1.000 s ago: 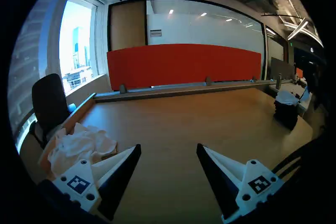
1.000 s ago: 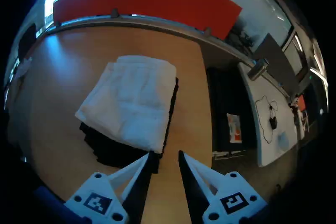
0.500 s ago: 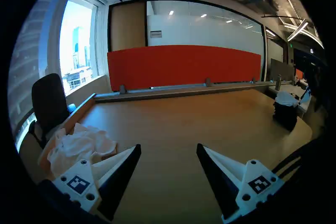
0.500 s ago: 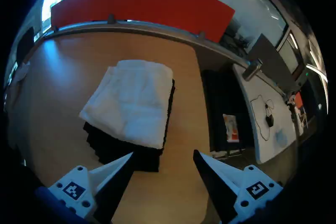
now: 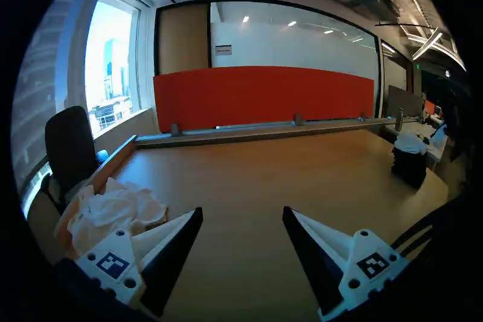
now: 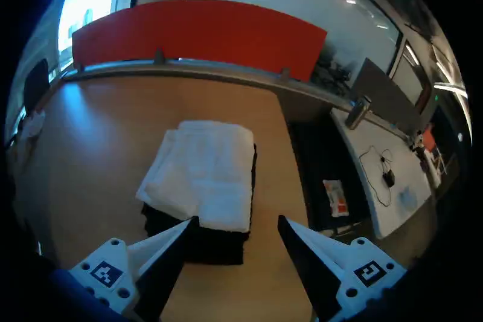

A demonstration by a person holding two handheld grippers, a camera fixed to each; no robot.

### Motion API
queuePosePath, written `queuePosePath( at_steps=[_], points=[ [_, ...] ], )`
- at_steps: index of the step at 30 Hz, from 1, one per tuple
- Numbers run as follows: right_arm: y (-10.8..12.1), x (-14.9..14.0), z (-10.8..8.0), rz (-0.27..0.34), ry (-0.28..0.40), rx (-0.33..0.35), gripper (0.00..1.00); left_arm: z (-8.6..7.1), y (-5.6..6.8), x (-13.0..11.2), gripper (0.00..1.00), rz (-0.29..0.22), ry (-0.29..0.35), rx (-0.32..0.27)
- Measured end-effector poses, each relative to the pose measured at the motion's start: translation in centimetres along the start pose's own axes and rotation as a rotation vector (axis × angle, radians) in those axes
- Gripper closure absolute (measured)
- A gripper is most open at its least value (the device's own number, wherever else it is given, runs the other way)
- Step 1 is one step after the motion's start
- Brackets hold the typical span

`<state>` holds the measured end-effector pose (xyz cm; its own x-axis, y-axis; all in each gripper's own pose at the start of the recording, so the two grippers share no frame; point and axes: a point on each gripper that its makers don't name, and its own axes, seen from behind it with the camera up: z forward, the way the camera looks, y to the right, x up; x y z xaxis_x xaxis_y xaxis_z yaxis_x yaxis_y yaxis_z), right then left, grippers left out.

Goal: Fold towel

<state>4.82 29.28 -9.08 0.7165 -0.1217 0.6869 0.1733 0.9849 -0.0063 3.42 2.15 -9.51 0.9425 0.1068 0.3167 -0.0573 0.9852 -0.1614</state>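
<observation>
White folded towel point(image 6: 204, 171) tops a black stack point(image 6: 214, 246) by the tabletop point(image 6: 90, 141) edge; the right gripper point(image 6: 236, 220), jaws spread empty, could topple it.

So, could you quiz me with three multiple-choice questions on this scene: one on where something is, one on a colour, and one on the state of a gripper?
1. Where does the folded white towel lie?
A) on a chair
B) on top of a black towel
C) on the floor

2. What colour is the long divider panel?
A) red
B) green
C) yellow

3. How does the right gripper stand?
A) shut on the towel
B) open, holding nothing
C) shut on nothing

Answers:
1. B: black cloth shows under its near edge and side.
2. A: it is plainly red in both views.
3. B: its fingers are spread wide apart with nothing gripped.
</observation>
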Motion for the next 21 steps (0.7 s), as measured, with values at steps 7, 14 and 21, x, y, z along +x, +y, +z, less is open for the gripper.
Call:
queuePosePath(
  at_steps=[7, 14, 21],
  points=[
    [-1.8, 2.4, -0.7, 0.039, 0.112, 0.01, 0.0, 0.0, 0.0, 0.2, 0.02, -0.004, 0.004, 0.003],
    [-3.5, 4.8, -1.3, 0.085, 0.234, 0.014, 0.0, 0.1, 0.0, 0.1, 0.02, -0.009, 0.003, 0.004],
    [-4.1, 7.5, -1.9, 0.158, 0.362, 0.009, 0.0, 0.2, 0.0, 0.3, 0.02, -0.01, 0.005, 0.005]
  ],
)
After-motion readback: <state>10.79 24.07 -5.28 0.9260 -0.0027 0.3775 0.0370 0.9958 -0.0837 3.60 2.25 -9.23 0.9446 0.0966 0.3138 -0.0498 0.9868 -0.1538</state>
